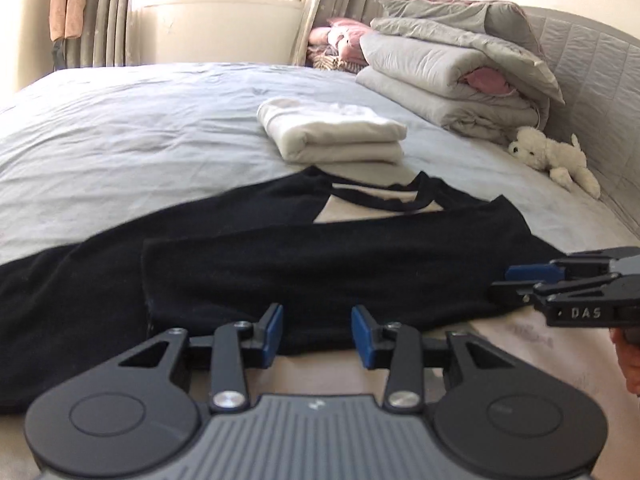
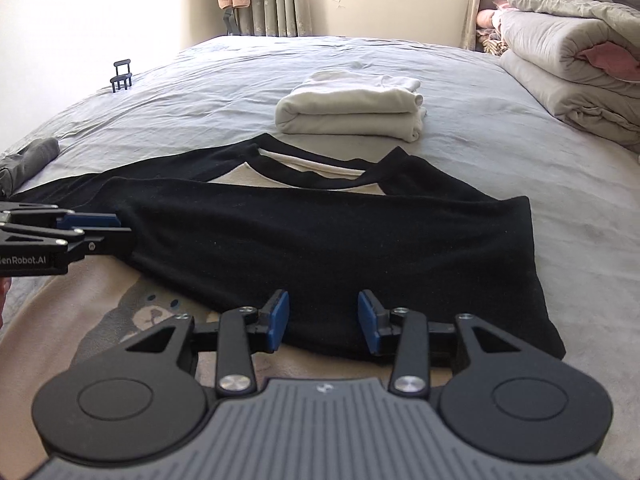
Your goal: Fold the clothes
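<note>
- We find the black garment [image 2: 320, 232] spread across the near part of the bed [image 2: 208, 92], partly folded: one black layer is turned over the body, and a cream panel shows at the neckline. A cream cloth with a printed bear [image 2: 156, 312] lies under its near edge.
- We record the left gripper [image 1: 317, 330] angled downward at the near hem, towards the garment's left end. Its blue pads [image 1: 276, 328] stand a moderate way apart, with the black hem lying in the gap. We see no pad pressing on the fabric.
- We record the right gripper [image 2: 323, 322] in a like downward pose at the near hem, towards the garment's right side. Its jaws are parted to a similar moderate width, the hem between them and not pinched.
- In each wrist view the other gripper enters from the side, low over the garment's edge; part of a hand [image 1: 630, 364] shows behind the right one.
- Beyond the garment sits a folded white garment [image 2: 352, 108], apart from it.
- At the right, we note stacked grey quilts [image 1: 452, 80] and a white plush dog [image 1: 556, 156] near the padded headboard.
- A small dark chair-shaped item [image 2: 121, 76] stands at the bed's far left edge.
</note>
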{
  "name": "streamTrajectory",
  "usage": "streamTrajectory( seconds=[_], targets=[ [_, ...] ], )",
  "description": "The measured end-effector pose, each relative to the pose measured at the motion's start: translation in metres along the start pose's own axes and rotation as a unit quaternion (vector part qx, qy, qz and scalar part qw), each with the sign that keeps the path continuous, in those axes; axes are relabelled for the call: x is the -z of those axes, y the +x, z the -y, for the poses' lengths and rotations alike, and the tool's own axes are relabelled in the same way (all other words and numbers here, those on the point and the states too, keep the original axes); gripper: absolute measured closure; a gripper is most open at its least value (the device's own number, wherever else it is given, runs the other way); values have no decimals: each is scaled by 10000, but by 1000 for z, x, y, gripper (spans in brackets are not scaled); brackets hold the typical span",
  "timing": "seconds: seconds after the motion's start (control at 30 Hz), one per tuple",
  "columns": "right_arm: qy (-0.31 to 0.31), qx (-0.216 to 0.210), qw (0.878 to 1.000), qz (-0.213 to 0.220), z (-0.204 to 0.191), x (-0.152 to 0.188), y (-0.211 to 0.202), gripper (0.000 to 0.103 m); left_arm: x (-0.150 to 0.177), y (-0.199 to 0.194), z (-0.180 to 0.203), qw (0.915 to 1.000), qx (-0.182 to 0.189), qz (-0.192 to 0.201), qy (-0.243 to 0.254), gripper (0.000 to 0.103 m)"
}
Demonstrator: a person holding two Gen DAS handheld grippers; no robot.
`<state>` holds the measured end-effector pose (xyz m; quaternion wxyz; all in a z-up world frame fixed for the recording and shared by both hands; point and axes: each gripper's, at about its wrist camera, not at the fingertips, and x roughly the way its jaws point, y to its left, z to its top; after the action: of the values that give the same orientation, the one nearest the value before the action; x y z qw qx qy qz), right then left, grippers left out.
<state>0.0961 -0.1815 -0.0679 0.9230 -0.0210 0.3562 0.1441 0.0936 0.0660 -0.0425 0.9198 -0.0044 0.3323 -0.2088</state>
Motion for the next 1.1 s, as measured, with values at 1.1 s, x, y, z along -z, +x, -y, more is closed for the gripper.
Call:
streamTrajectory(
  seconds=[1.1],
  targets=[
    [416, 955, 9933, -502, 32, -5, -17, 54, -18, 1, 29, 9940, -878, -641, 90, 56]
  ],
)
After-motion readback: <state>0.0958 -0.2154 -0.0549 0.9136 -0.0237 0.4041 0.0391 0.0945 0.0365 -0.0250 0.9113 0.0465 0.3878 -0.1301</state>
